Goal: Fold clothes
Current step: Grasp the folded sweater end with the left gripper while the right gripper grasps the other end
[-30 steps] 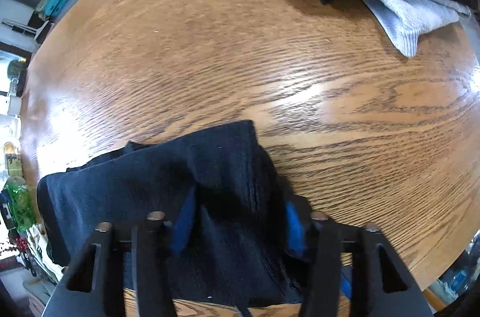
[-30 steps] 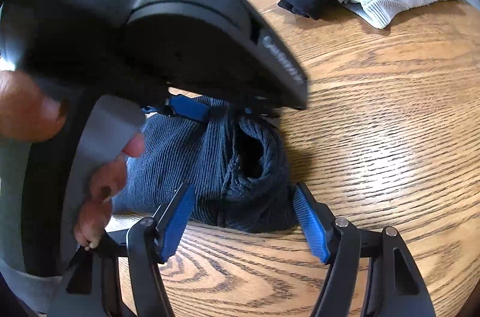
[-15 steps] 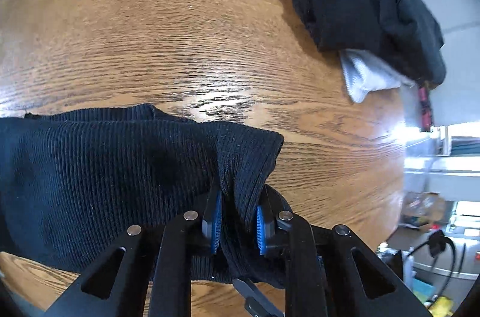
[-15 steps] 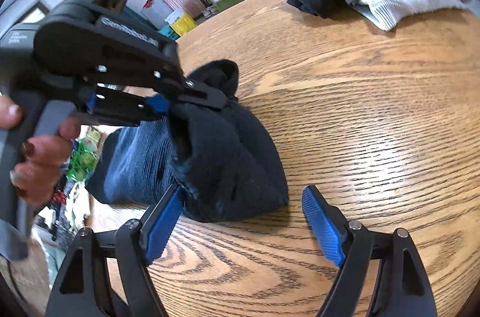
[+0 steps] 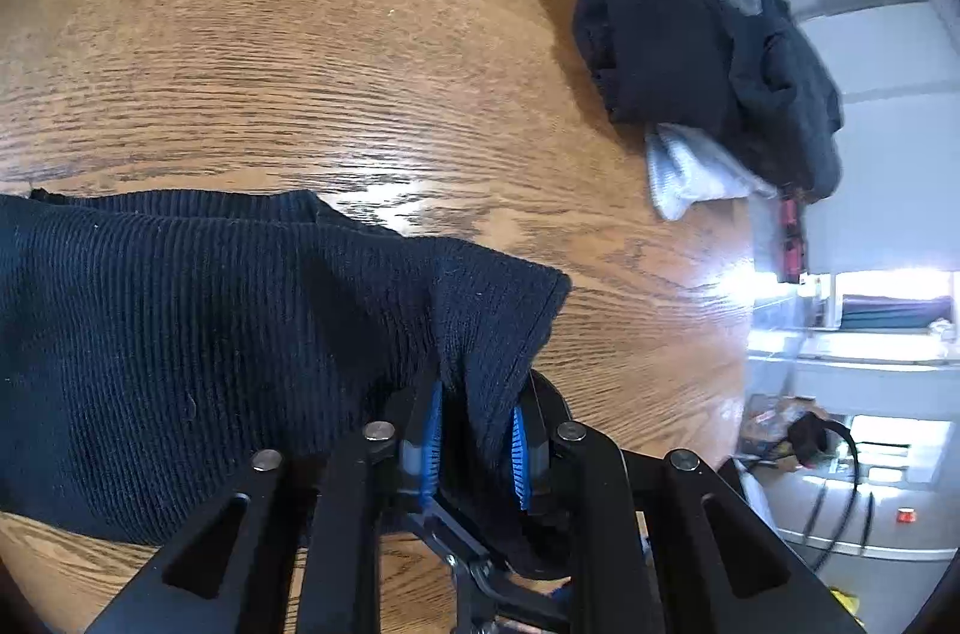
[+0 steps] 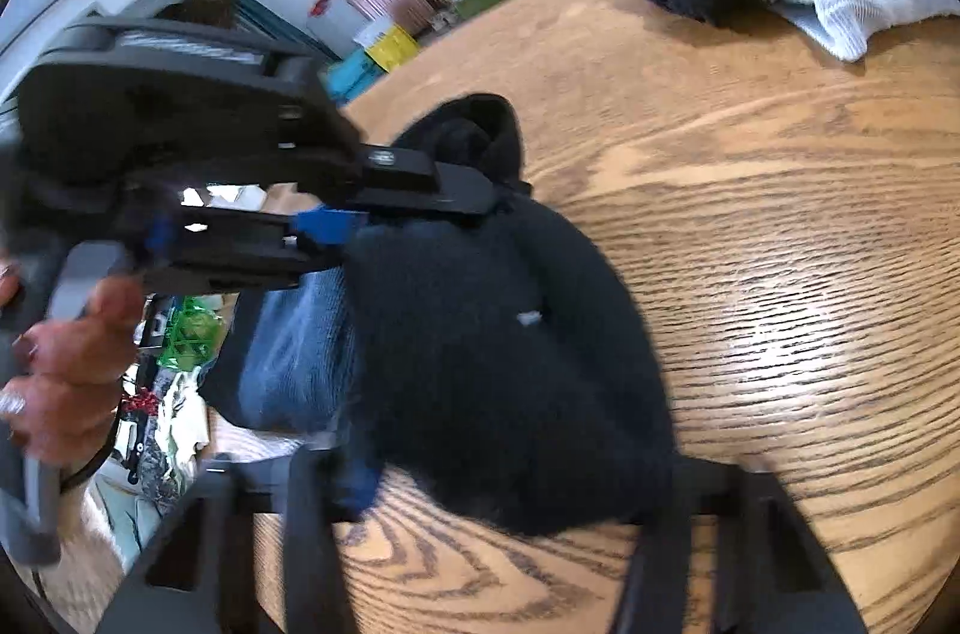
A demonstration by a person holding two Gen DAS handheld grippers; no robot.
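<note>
Right gripper [image 6: 510, 484] moved in since half second ago, dark navy ribbed knit garment [image 5: 198, 334] now between its wide-spread fingers, view blurry. Left gripper [image 5: 474, 430] pinching bunched garment edge between blue pads. Garment lies on round oak wooden table [image 5: 300, 34]; black-and-white clothes pile [image 5: 690, 76] far side.

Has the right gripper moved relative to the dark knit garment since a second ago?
Yes. The right gripper has advanced toward the dark knit garment, which now fills the gap between its fingers on the wooden table.

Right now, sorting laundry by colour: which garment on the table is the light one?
The white knit piece, tucked under the dark pile at the far edge; every other garment is dark.
</note>
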